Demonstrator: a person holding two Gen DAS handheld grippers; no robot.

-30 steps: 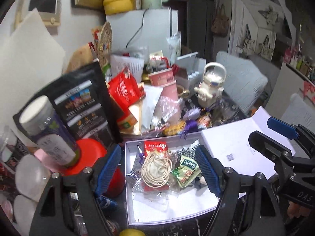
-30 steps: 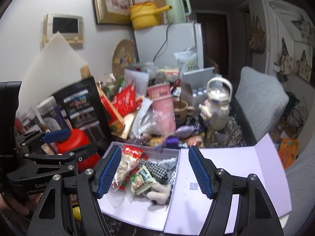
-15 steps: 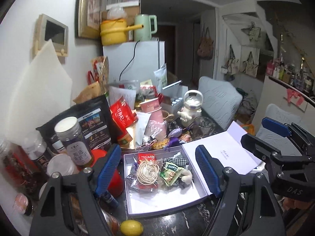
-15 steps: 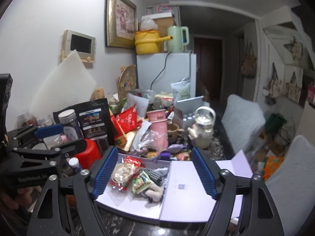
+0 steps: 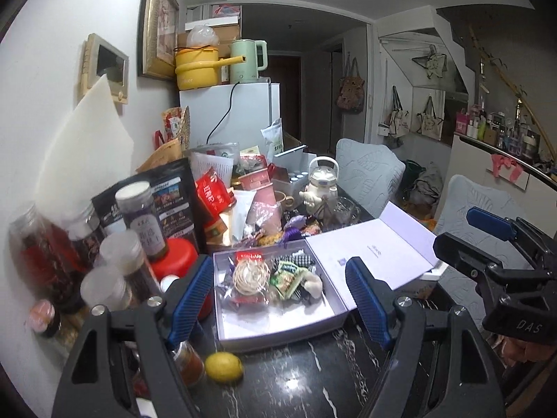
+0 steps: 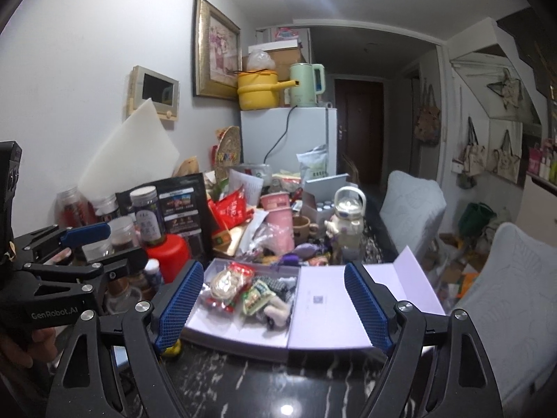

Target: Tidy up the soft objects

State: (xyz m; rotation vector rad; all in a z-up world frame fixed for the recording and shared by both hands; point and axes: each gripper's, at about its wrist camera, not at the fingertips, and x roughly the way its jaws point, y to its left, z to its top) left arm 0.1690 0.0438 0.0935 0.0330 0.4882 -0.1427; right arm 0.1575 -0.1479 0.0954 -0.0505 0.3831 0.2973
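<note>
A white open box [image 5: 278,327] [image 6: 226,329] sits on the dark marble table, its lid [image 5: 369,254] [image 6: 330,310] folded out to the right. Inside lie a bagged coil of cord [image 5: 250,275] [image 6: 226,280], a green snack packet [image 5: 287,278] [image 6: 256,299], checked cloth [image 5: 296,261] [image 6: 275,284] and a small white plush [image 5: 313,284] [image 6: 276,313]. My left gripper [image 5: 278,303] is open and empty, held back above the box's near edge. My right gripper [image 6: 273,304] is open and empty, also short of the box.
Jars [image 5: 139,219] and a red lid [image 5: 174,259] crowd the left. A lemon [image 5: 222,367] lies before the box. Snack bags, a pink cup [image 6: 278,219] and a white kettle [image 5: 322,191] pile up behind. Grey chairs [image 6: 410,209] stand to the right.
Both grippers have pulled back and up from the box, so it looks smaller and more of the room shows. The box contents have not moved.
</note>
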